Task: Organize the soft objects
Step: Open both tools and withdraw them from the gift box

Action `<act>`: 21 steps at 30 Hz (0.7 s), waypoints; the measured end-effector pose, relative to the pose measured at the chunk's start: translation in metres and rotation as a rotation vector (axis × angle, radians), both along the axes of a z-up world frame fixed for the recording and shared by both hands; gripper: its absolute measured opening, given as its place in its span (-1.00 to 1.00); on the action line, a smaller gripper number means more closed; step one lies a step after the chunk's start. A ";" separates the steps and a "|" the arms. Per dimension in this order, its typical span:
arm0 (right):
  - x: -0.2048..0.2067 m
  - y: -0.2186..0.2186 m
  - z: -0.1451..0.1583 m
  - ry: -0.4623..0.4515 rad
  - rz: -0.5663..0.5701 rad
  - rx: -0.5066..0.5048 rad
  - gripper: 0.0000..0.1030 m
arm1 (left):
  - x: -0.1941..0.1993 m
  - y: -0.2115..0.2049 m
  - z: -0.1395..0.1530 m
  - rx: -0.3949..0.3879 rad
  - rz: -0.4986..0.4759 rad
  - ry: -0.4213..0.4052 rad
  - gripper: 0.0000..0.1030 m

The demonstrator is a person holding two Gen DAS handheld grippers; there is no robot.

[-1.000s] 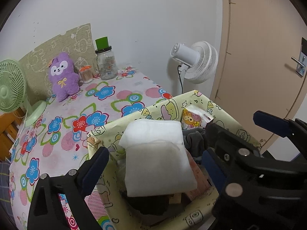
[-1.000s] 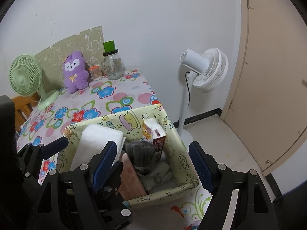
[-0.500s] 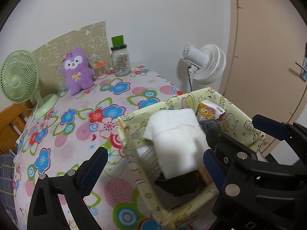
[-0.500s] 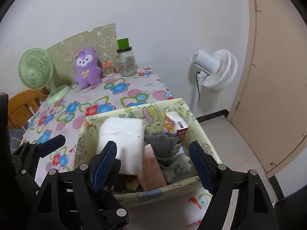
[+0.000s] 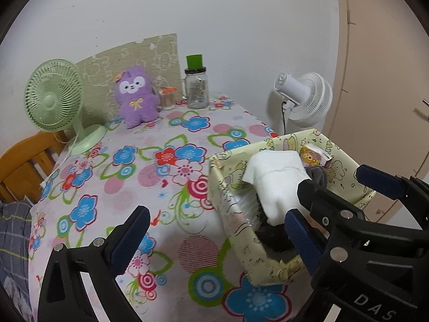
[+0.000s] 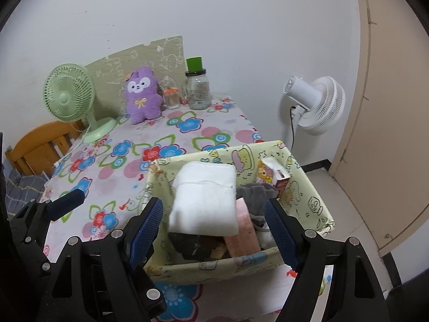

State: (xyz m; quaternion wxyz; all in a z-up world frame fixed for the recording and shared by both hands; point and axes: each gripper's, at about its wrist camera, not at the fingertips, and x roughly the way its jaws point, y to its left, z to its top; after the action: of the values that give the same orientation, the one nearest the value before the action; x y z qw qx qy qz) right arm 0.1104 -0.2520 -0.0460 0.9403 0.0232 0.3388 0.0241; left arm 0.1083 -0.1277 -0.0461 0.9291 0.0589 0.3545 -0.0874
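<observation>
A yellow cartoon-print fabric box (image 5: 233, 230) (image 6: 308, 187) stands at the near right corner of the flowered table (image 5: 112, 187). A folded white towel (image 5: 276, 182) (image 6: 206, 198) lies on top of its contents, beside a grey cloth (image 6: 254, 193), a pink pack (image 6: 244, 230) and a small carton (image 6: 273, 174). A purple plush toy (image 5: 136, 96) (image 6: 143, 94) sits at the table's far side. My left gripper (image 5: 214, 214) is open, with the box's left wall showing between its fingers. My right gripper (image 6: 214, 204) is open over the box's near side, with nothing pinched.
A green desk fan (image 5: 53, 96) stands at the far left, with a green-lidded glass jar (image 5: 197, 88) and a small orange-lidded jar (image 5: 167, 98) by the plush. A white floor fan (image 5: 303, 99) and a door are to the right. A wooden chair (image 5: 24, 166) is on the left.
Both grippers have drawn back and to the left from the box, so it looks smaller and sits further right, and more of the table shows. Both stayed open.
</observation>
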 end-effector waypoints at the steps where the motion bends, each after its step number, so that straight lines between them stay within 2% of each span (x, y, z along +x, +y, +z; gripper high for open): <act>1: -0.001 0.001 0.001 -0.002 0.004 0.001 0.56 | -0.002 0.002 0.001 -0.001 0.005 -0.004 0.97; 21: -0.039 0.042 0.021 -0.072 0.115 0.007 0.65 | -0.050 0.057 0.023 -0.003 0.145 -0.076 0.99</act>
State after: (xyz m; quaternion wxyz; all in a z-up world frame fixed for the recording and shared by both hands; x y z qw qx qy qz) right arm 0.0713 -0.2104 -0.0254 0.9489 0.0061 0.3052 0.0802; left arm 0.0584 -0.0707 -0.0226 0.9459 0.0348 0.3221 -0.0182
